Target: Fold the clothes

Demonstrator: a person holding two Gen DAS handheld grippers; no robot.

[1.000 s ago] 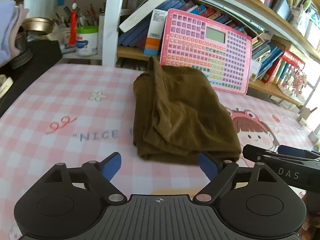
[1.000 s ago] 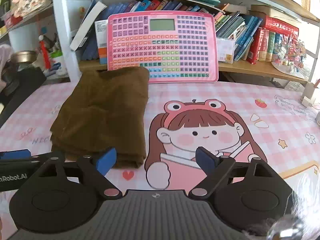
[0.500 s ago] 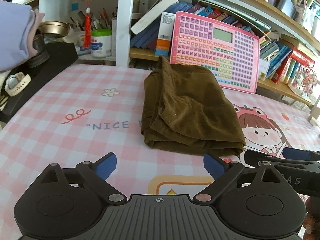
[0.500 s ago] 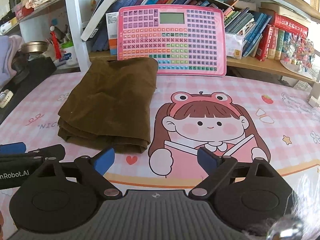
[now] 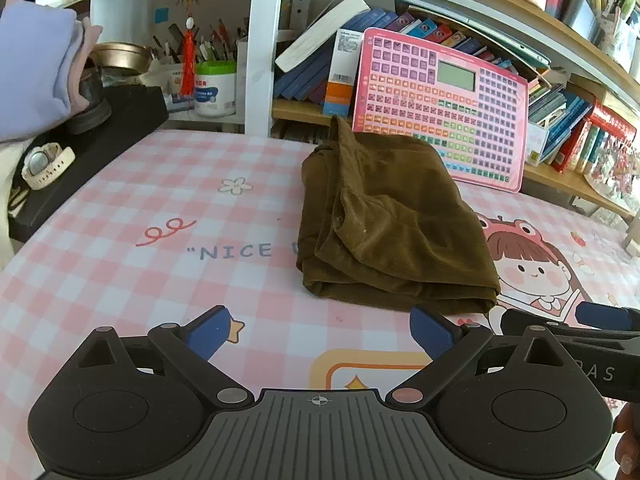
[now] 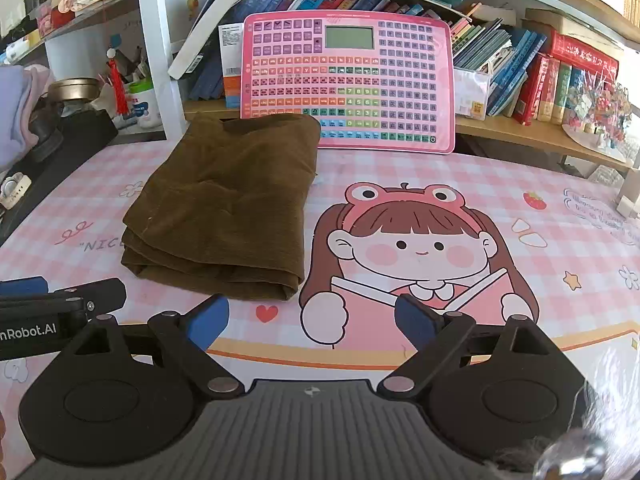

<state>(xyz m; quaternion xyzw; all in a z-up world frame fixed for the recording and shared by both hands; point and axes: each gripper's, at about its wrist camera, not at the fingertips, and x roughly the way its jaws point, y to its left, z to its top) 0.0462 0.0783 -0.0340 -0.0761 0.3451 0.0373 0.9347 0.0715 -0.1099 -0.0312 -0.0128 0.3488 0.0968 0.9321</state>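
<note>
Garment: folded brown corduroy garment (image 5: 394, 224) lies flat on the pink checked worktop (image 5: 120, 272), before a pink keyboard toy (image 6: 348, 84).
Left gripper (image 5: 320, 330): jaws wide, just been opening, nothing between.
Right gripper (image 6: 312, 318): jaws wide, empty, near the garment's front edge.

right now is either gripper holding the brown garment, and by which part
Nothing is held: left gripper and right gripper are open, short of the folded brown garment.

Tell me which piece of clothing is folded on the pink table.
The brown garment, lying folded on the checked mat; the lilac clothes sit off to the left side instead.
</note>
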